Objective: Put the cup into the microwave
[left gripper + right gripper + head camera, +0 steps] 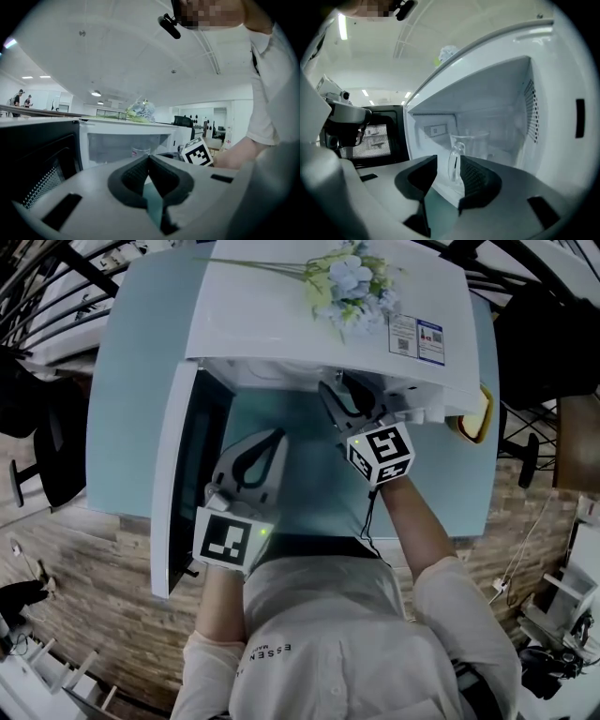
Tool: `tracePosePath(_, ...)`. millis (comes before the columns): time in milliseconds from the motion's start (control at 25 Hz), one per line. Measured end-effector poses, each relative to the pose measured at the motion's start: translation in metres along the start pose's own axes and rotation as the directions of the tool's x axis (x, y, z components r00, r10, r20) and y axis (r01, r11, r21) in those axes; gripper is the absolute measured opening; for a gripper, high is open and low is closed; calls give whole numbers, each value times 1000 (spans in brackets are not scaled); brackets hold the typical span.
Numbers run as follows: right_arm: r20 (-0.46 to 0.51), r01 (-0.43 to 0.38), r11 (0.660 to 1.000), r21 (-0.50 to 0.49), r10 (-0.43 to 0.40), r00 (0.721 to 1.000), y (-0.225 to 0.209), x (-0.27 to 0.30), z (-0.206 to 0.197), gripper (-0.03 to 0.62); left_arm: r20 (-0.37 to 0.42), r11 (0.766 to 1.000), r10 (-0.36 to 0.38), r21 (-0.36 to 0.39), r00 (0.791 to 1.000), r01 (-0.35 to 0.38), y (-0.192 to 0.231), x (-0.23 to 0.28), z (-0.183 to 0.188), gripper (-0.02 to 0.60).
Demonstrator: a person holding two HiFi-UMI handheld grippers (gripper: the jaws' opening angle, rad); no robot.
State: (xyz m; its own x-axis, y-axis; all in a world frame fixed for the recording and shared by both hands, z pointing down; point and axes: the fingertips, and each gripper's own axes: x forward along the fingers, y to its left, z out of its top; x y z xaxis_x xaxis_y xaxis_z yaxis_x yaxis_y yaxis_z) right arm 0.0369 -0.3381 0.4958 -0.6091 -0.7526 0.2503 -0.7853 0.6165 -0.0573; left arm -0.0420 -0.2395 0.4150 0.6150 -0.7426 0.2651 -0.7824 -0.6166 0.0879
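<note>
A clear glass cup [474, 146] with a handle [454, 161] stands upright on the floor of the open white microwave [309, 324], near its front. My right gripper [449, 165] reaches into the opening [349, 395] and is open. The handle sits between its pads, with a clear gap on the left side. My left gripper [149, 159] is shut with nothing in it. It hovers over the table in front of the microwave [267, 442], beside the swung-out door [173, 484].
The microwave door [370, 138] hangs open to the left, dark window facing in. Artificial flowers [352, 282] lie on top of the microwave. A yellow-rimmed object [478, 413] sits at the table's right edge. The light blue table [131, 390] ends close to the person's body.
</note>
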Motion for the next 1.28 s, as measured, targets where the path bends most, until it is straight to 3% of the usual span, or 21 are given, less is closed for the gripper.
tracePosePath(200,2,47,999,1,-47,999,-3,-23,3,144,7,1000,-5,11,1000,5,-10,-2,4,2)
tracePosePath(640,118,-19,997,75,10,993,21,-97,54,118,36,999,3,50,999,-5,-49,-22,26,3)
tracePosePath(920,175,-20,999,44,12,984,35,-151,86,34,64,996,26,86,998,-32,-78,-41,51,2)
tracePosePath(1280,244,-38,999,-26,43,969,60,-218,120,17,109,984,42,167,993,-60,-117,-71,72,3)
